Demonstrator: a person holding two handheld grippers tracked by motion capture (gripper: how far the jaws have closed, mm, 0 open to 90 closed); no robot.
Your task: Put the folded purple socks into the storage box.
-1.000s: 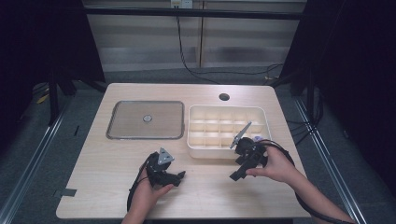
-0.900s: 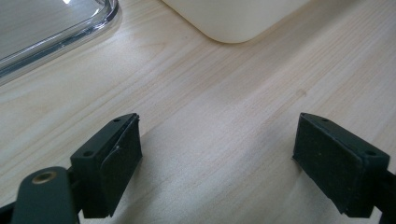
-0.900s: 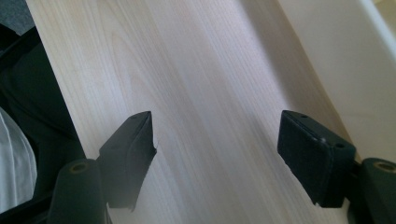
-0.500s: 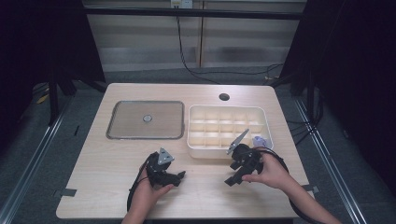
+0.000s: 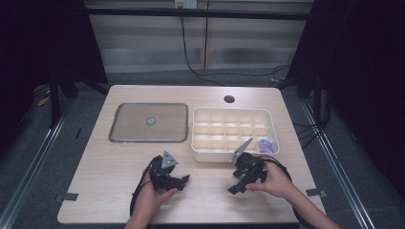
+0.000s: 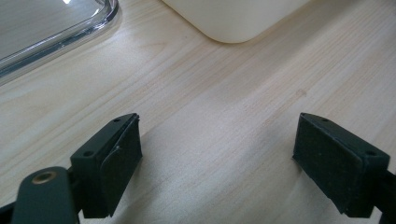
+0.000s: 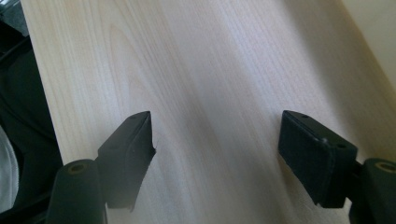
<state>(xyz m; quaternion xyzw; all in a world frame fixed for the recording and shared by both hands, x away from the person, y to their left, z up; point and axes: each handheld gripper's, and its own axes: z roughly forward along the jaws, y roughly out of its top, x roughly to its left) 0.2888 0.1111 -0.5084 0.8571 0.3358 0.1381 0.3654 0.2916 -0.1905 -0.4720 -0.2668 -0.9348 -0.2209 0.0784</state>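
Both grippers sit low over the bare table [image 5: 105, 191], jaws spread wide and empty: the left gripper [image 5: 184, 180] at 7 o'clock, the right gripper [image 5: 234, 188] at 5. The tray [image 5: 210, 145] (something purple [image 5: 266, 145] in its corner cell) lies at 2.

One wooden table [image 5: 110, 191] carries everything. On it sit one clear flat lid [image 5: 149, 122] with a single round knob [image 5: 151, 121] at its middle, and one white compartment box [image 5: 235, 133]. The box's grid appears to be three rows of five, so fifteen cells, though the near row is partly hidden and the count is not certain. One small purple item [image 5: 266, 145] lies in the near right corner cell. One round hole [image 5: 229, 99] pierces the tabletop. Two hand-held grippers are present, the left gripper [image 5: 181, 180] and the right gripper [image 5: 237, 183], each with two black jaws spread apart.
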